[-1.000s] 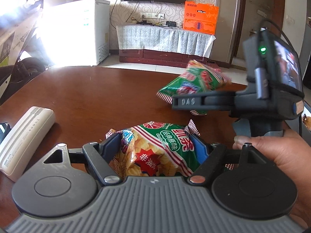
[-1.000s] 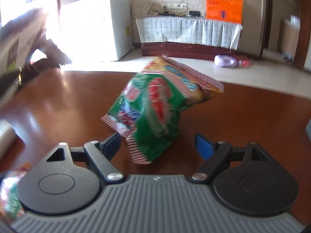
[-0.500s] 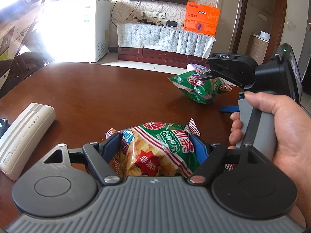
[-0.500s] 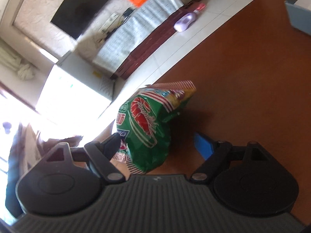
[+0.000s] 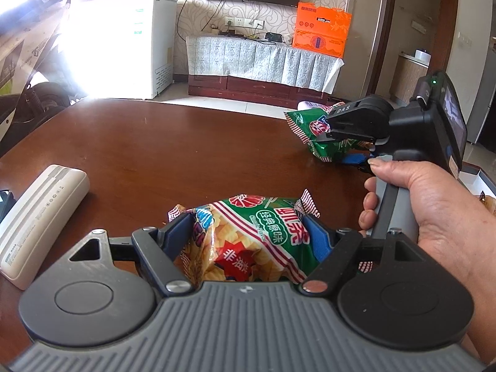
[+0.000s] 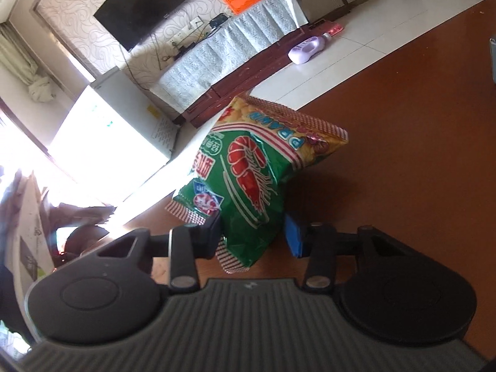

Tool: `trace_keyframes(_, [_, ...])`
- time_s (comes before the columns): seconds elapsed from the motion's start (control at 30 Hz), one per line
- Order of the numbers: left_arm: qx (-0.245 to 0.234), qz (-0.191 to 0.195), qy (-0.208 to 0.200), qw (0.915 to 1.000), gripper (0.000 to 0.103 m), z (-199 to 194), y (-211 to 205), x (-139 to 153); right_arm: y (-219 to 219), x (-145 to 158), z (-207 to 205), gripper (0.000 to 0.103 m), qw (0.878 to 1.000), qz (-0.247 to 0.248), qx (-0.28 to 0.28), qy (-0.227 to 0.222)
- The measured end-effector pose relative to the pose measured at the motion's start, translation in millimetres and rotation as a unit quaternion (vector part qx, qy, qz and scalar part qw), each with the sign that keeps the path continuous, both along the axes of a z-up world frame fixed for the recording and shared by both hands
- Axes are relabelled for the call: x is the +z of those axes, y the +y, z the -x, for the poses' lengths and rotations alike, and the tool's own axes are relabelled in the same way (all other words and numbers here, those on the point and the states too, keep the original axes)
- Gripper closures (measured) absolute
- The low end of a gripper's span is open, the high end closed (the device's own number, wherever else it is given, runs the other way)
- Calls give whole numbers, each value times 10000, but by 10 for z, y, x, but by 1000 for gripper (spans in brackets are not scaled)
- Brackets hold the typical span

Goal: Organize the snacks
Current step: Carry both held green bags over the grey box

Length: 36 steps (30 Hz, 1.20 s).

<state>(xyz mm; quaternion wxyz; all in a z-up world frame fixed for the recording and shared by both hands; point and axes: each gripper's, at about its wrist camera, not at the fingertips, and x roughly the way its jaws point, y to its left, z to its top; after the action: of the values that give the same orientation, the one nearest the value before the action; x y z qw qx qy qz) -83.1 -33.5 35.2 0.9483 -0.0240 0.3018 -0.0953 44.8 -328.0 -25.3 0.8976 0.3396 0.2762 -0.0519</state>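
Observation:
My left gripper (image 5: 248, 232) is shut on a green and yellow prawn-cracker bag (image 5: 248, 241) that rests on the brown table (image 5: 173, 155). My right gripper (image 6: 252, 235) is rolled onto its side and is shut on a second green prawn-cracker bag (image 6: 248, 173), held low over the table. In the left wrist view the right gripper (image 5: 344, 148) sits at the table's far right, held by a hand, with that second bag (image 5: 313, 130) sticking out of its jaws.
A white box-shaped device (image 5: 40, 220) lies at the table's left edge, a dark phone (image 5: 4, 198) beside it. A blue-rimmed tray (image 5: 480, 183) is at the far right. A purple bottle (image 6: 307, 49) lies on the floor beyond the table.
The right gripper has rolled onto its side and carried its bag to the right and down toward the table. The left gripper and its bag have stayed put.

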Motion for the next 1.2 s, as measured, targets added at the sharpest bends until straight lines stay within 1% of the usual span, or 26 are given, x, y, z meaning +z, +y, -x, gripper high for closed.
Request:
trace_keyframes(0.07, [6,-39,-9,10000,22,1,-7,4,-27,13,34,63,9999,-9,101,-32])
trace_keyframes(0.17, [-28,-99,-43,9999,22,11,-46,7,-71,44,150,64,9994,112,312,-47])
trace_keyframes(0.3, [-121,-306,-180,9993,23,42,-128,-13,-161,143,567,64,9951,642,754,-58])
trace_keyframes(0.43, [-238,-429,-321,9983,25,92,-221,-27,-240,298,1200,64,9817,1561,1086,-113])
trace_keyframes(0.53, [-330,-576,-451,9968,25,162,-343,-44,-315,418,1662,64,9692,2144,1191,-209])
trace_keyframes(0.63, [-317,-614,-534,9962,27,219,-465,-57,-380,523,2029,64,9579,2572,1225,-350])
trace_keyframes(0.73, [-367,-643,-630,9953,29,287,-635,-77,-414,586,2307,64,9474,2880,1305,-500])
trace_keyframes(0.8, [-443,-714,-700,9940,30,346,-786,-81,-432,619,2424,64,9399,3098,1307,-590])
trace_keyframes(0.9, [-497,-736,-750,9932,31,438,-992,-63,-527,658,2528,64,9361,3212,1225,-744])
trace_keyframes(1.0, [-477,-797,-826,9922,31,516,-1172,-27,-594,626,2558,64,9285,3434,1181,-781])
trace_keyframes(1.1, [-559,-859,-943,9903,31,598,-1336,31,-664,602,2557,64,9289,3416,1207,-771])
trace_keyframes(1.2, [-597,-833,-988,9898,31,659,-1497,98,-700,613,2557,64,9245,3530,1193,-801])
